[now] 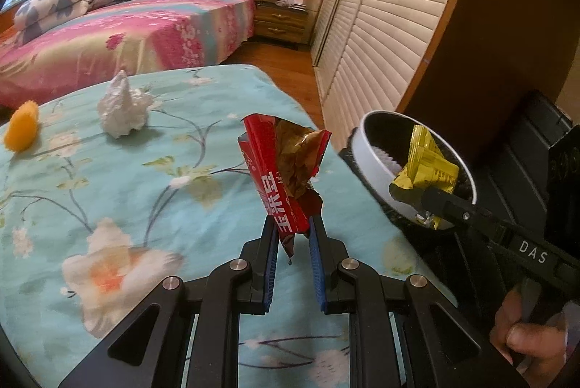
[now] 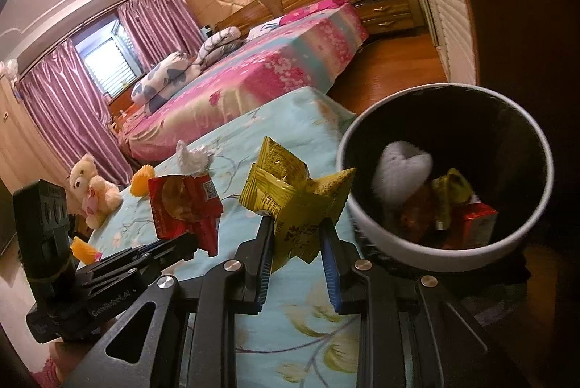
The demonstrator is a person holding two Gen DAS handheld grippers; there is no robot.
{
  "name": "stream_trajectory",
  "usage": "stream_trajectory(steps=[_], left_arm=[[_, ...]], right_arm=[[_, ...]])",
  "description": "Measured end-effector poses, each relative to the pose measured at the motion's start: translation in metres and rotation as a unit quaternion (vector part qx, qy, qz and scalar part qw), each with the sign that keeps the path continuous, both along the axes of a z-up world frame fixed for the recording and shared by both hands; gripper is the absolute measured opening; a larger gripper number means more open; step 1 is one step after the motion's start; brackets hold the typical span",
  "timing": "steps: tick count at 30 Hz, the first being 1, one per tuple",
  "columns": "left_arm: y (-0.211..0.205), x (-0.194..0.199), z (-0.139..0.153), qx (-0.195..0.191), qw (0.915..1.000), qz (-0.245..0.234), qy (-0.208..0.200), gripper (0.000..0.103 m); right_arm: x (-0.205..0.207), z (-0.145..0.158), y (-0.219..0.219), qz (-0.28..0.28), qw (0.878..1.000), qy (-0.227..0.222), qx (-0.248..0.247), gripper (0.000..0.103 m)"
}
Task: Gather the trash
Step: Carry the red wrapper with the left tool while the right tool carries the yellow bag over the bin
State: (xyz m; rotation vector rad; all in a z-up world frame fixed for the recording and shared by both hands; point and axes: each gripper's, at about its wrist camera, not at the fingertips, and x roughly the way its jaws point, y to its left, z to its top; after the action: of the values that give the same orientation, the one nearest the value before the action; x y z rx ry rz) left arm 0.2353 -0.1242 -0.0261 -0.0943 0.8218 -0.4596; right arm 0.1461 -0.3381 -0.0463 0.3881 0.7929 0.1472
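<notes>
My left gripper (image 1: 293,225) is shut on a red snack wrapper (image 1: 282,170), held above the turquoise floral bedspread (image 1: 108,188). My right gripper (image 2: 295,225) is shut on a yellow wrapper (image 2: 290,203), just left of the white bin (image 2: 366,225). In the left wrist view the right gripper (image 1: 417,194) holds that yellow wrapper (image 1: 426,165) over the bin's rim (image 1: 369,152). In the right wrist view the left gripper (image 2: 192,243) with its red wrapper (image 2: 181,206) is at left. Inside the bin lie a white wad (image 2: 402,170) and other wrappers. A crumpled tissue (image 1: 123,108) and an orange peel piece (image 1: 21,130) lie on the bedspread.
A teddy bear (image 2: 90,188) and more orange pieces (image 2: 85,250) sit at the bedspread's left end. A pink floral bed (image 1: 108,40) stands behind, a slatted wardrobe (image 1: 380,43) to the right, wooden floor (image 1: 275,61) between. A person's hand (image 1: 533,333) grips the right tool.
</notes>
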Motion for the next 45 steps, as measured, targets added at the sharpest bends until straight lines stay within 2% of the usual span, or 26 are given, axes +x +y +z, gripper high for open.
stream_trajectory(steps=[22, 45], left_arm=[[-0.069, 0.017, 0.009, -0.001, 0.9976, -0.067, -0.016, 0.016], [-0.123, 0.035, 0.004, 0.012, 0.9941, -0.107, -0.014, 0.016]], right_arm=[[-0.011, 0.007, -0.068, -0.075, 0.997, -0.003, -0.011, 0.025], [0.004, 0.001, -0.098, -0.096, 0.995, 0.018, -0.018, 0.026]])
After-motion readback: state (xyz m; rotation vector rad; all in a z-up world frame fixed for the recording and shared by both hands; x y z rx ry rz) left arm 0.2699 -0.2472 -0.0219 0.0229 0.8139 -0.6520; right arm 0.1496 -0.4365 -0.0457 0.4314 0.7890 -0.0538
